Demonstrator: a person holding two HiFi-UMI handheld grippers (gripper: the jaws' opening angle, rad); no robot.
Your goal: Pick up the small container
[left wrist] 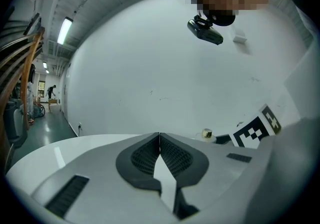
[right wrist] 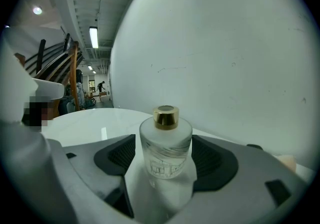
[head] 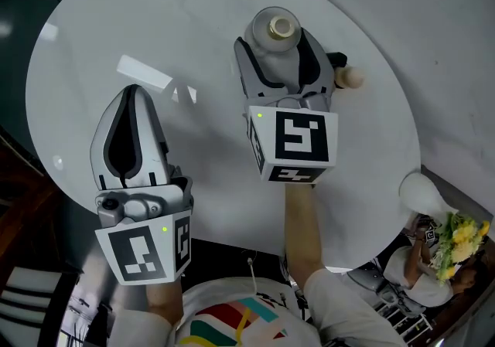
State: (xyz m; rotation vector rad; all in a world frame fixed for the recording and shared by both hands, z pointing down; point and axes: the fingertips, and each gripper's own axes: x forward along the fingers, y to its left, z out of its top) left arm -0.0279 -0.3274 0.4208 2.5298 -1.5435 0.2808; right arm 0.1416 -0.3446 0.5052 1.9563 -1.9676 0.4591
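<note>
White sleeves (head: pixel 344 305), grey black-padded jaws

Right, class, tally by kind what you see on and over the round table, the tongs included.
bottle: 1
small beige piece: 1
tongs: 2, the left tongs and the right tongs
total: 4

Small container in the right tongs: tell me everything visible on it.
The small container is a squat round bottle of frosted, translucent glass with a short shiny gold cap and a faint line drawing on its front. It is upright, apparently resting on the white table, between the right tongs, whose dark ribbed pads meet its two sides. Its contents cannot be made out.
</note>
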